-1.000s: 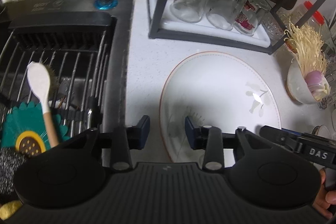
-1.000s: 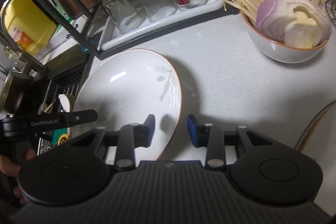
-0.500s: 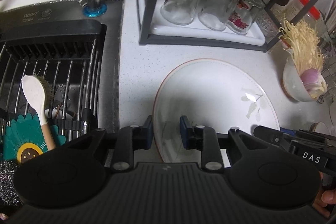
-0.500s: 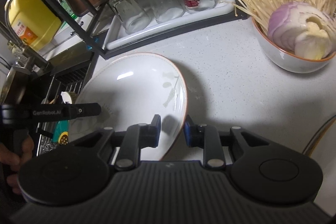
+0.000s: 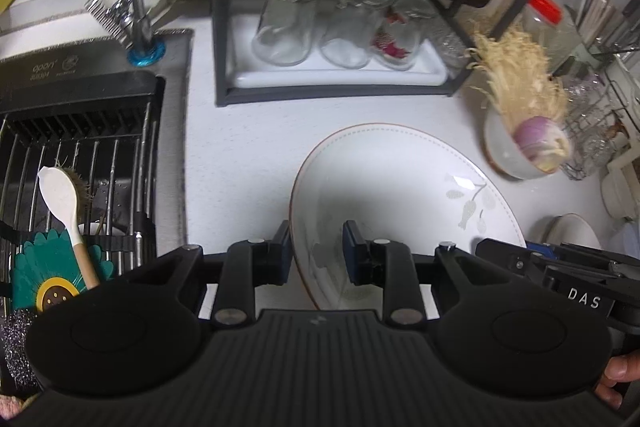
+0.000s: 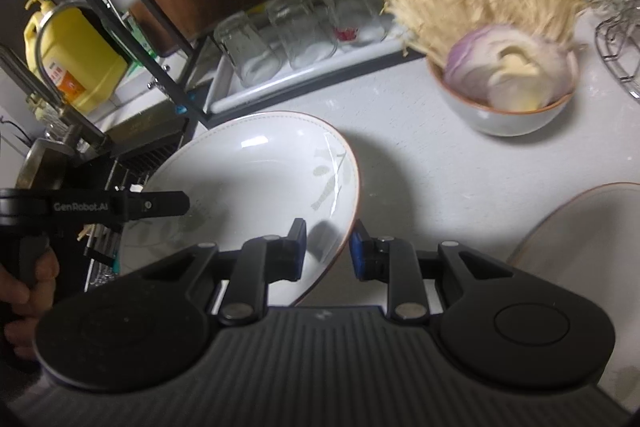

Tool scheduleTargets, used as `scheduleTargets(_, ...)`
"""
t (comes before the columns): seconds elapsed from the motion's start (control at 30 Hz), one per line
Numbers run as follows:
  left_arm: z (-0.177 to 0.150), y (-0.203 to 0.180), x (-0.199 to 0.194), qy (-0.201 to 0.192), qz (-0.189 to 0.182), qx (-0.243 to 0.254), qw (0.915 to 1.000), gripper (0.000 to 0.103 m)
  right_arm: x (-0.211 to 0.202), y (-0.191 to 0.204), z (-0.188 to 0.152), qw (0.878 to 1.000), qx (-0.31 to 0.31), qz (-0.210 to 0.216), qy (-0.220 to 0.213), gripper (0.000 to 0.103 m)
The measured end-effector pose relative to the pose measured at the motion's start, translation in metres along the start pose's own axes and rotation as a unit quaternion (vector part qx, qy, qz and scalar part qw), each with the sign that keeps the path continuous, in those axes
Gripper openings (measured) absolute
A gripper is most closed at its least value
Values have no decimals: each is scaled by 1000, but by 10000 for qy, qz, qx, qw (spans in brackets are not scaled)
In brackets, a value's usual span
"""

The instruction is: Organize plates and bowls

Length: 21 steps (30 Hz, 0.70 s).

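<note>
both tongs clamp one white plate [image 5: 400,187] by opposite rims: left gripper [image 5: 316,253] on its near-left edge, right gripper [image 6: 327,247] on its near-right edge. bowl [image 6: 504,115] of mushrooms sits beyond, right.

Both sets of jaws now narrowed from wide apart onto opposite edges of the white plate [image 5: 400,183]: left gripper [image 5: 316,251] clamped on its left rim, right gripper [image 6: 328,247] on its right rim. Plate now tilted and raised off the counter [image 6: 420,147] compared with a second ago, rim clear of the surface.
</note>
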<state>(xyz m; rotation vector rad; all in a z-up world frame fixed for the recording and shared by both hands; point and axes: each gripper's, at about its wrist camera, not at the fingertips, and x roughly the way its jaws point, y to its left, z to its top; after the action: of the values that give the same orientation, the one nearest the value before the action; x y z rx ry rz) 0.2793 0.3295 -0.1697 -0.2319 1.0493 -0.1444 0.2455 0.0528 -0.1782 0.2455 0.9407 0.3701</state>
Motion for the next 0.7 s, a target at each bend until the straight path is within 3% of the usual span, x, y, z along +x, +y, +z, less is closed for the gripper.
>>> scheduleTargets(0.37, -13, -54, -32, -38, -269, 219, 9994, 30, -71, -20, -11, 9989, 145, -29, -456, 26)
scheduleTargets(0.7, -23, -117, -37, -215, -517, 488, 9972, 30, -121, -59, -29, 9961, 312, -191, -804, 26)
